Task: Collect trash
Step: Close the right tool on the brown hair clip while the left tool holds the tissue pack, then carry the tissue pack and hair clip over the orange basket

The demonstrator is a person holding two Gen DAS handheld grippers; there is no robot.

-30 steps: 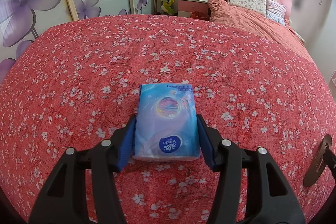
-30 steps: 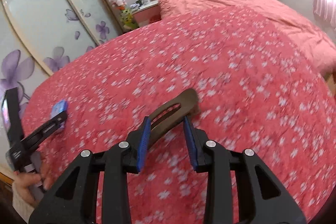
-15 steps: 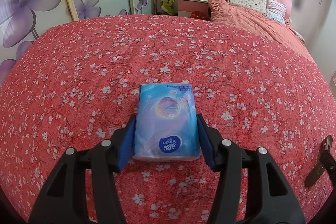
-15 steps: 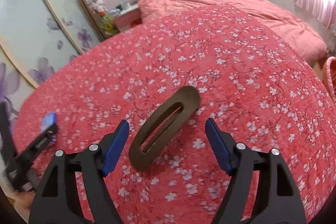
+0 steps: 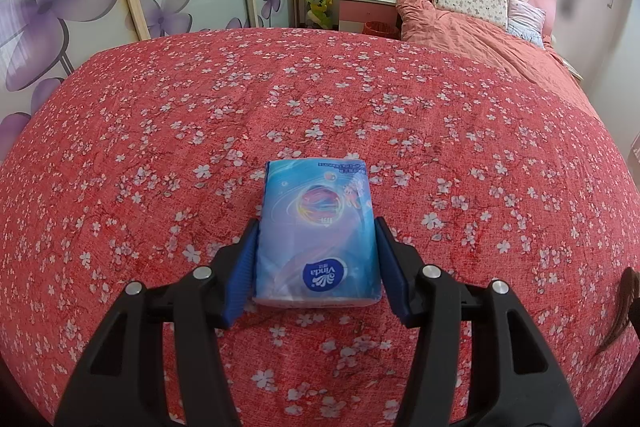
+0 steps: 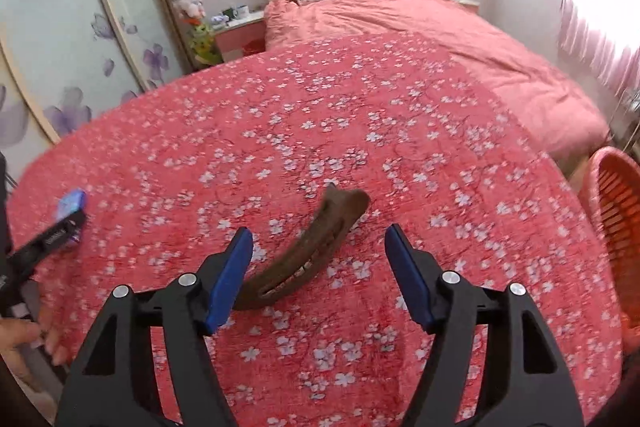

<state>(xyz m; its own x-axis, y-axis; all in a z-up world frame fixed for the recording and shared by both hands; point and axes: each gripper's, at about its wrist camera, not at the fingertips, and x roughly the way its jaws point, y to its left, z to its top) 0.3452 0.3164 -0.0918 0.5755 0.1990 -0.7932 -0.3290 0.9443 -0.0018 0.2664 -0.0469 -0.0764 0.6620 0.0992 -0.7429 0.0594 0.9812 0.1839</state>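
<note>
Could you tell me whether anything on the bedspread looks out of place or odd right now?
Yes: a brown slotted piece lies askew on the floral bedspread, between the closing fingers of the right gripper but not gripped. A blue tissue pack is clamped in the left gripper. Nothing looks spilled.

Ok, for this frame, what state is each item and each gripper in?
tissue pack: flat on the bedspread, gripped at its sides.
left gripper: shut on the pack.
brown clip: loose on the bedspread, between the right gripper's fingers, untouched.
right gripper: open, closing.
orange basket: beside the bed; contents not visible.
</note>
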